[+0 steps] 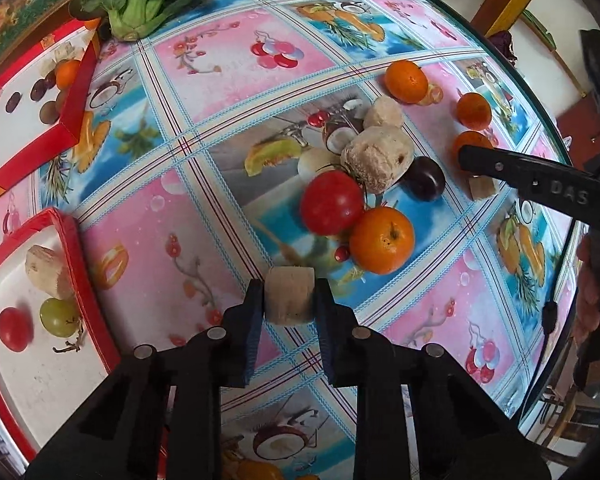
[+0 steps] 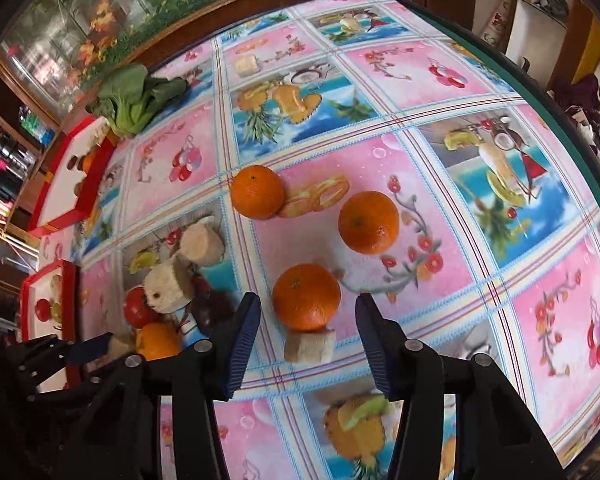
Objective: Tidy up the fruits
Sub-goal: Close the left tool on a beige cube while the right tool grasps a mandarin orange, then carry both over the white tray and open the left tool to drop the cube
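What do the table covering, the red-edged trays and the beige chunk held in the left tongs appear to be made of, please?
Table covering: probably glossy plastic or oilcloth, given its printed fruit pattern and sheen.
Red-edged trays: apparently cardboard box lids, with folded red rims and matte white insides.
Beige chunk, clamped in the left tongs: fibrous and matte with flat cut ends, possibly peeled sugarcane; I can't be sure.

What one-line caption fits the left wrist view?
Left gripper clamps a pale cut chunk above the tablecloth, red trays left, fruit pile ahead.
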The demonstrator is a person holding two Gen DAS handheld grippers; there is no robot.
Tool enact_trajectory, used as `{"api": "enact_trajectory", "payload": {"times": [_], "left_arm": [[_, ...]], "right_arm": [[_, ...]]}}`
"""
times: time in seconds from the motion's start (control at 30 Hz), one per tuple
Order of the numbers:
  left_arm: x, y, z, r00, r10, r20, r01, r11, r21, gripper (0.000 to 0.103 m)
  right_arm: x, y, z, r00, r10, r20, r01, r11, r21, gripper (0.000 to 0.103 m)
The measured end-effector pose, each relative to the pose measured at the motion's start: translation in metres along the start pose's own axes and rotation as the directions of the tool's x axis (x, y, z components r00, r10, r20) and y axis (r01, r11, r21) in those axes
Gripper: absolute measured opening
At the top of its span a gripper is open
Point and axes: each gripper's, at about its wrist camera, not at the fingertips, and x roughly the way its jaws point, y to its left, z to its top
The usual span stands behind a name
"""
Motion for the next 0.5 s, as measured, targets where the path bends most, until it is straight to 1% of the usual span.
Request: {"api": "enact_trajectory", "payload": {"times": [0.03, 0.1, 0.2, 0.27, 0.37, 0.43, 0.5], "left_arm": [[0.000, 0.000, -0.001, 1.000, 0.003, 0.004, -0.003, 1.000, 0.005, 0.022], [-0.001, -0.002, -0.002, 1.000, 0.010, 0.011, -0.010, 1.000, 0.016, 0.022], [-0.002, 0.000, -0.004, 1.000, -0.006, 0.009, 0.006, 1.000, -0.003, 0.022], [-0.005, 0.003, -0.008, 1.000, -0.021, 0.018, 0.022, 0.999, -0.029, 0.022], [-0.015, 0.013, -0.015, 0.998, -0.046, 0.035, 0.049, 0.997, -0.060, 0.022], [-0.021, 0.019, -0.019, 0.998, -0.055, 0.042, 0.058, 0.995, -0.078, 0.022], [-0.029, 0.026, -0.023, 0.996, -0.062, 0.058, 0.067, 0.993, -0.101, 0.022]], "right_arm": [[0.005, 0.001, 0.001, 1.000, 0.007, -0.011, -0.007, 1.000, -0.008, 0.043], [0.007, 0.005, 0.000, 1.000, 0.012, -0.006, -0.012, 0.999, -0.033, 0.038], [0.006, 0.016, -0.002, 0.999, -0.036, 0.010, 0.037, 0.995, -0.097, 0.037], [0.003, 0.017, -0.003, 1.000, -0.009, 0.002, 0.009, 0.997, -0.074, 0.037], [-0.011, 0.021, -0.006, 0.999, 0.032, 0.031, -0.031, 0.999, -0.031, 0.037], [-0.018, 0.029, -0.009, 0.998, 0.053, 0.036, -0.052, 0.998, -0.035, 0.037], [-0.024, 0.039, -0.013, 0.998, 0.054, 0.040, -0.051, 0.997, -0.064, 0.037]]}}
